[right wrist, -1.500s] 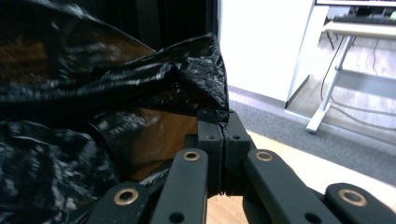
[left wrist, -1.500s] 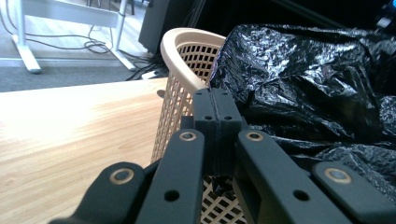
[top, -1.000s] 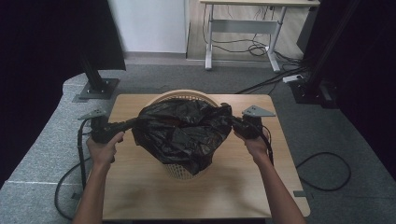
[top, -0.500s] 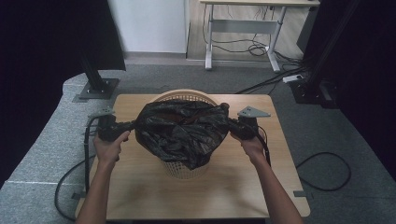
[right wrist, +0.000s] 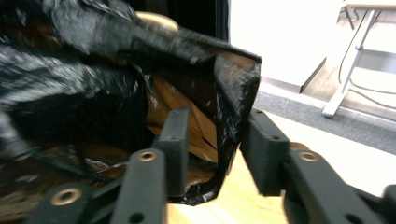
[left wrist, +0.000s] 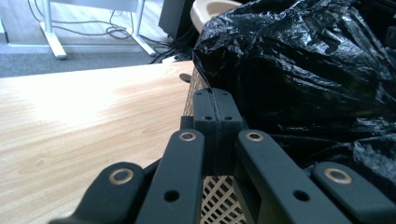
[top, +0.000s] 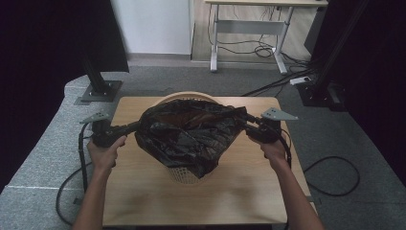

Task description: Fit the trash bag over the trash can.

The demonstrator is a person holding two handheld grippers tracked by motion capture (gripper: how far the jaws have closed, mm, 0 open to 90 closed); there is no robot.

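Note:
A black plastic bag point(top: 186, 134) is draped over a pale lattice basket point(top: 184, 175) in the middle of the wooden table point(top: 143, 201). My left gripper point(top: 136, 126) is at the bag's left side. In the left gripper view the left gripper point(left wrist: 217, 105) is shut on a thin edge of the bag point(left wrist: 299, 60), right beside the basket's lattice wall point(left wrist: 219, 200). My right gripper point(top: 244, 120) is at the bag's right side. Its jaws have just been opening. In the right gripper view the right gripper point(right wrist: 217, 119) is open, with the bag's rim point(right wrist: 233, 88) hanging loose between the jaws.
The basket's far rim point(top: 179, 96) shows behind the bag. Bare tabletop lies in front of the basket and at both sides. Cables point(top: 330, 177) trail off the table onto the grey floor. A white desk frame point(top: 249, 28) and black stands point(top: 98, 86) are beyond the table.
The right hand has drawn slightly to the right, away from the bag. The left hand has barely shifted. The bag stays spread over the basket.

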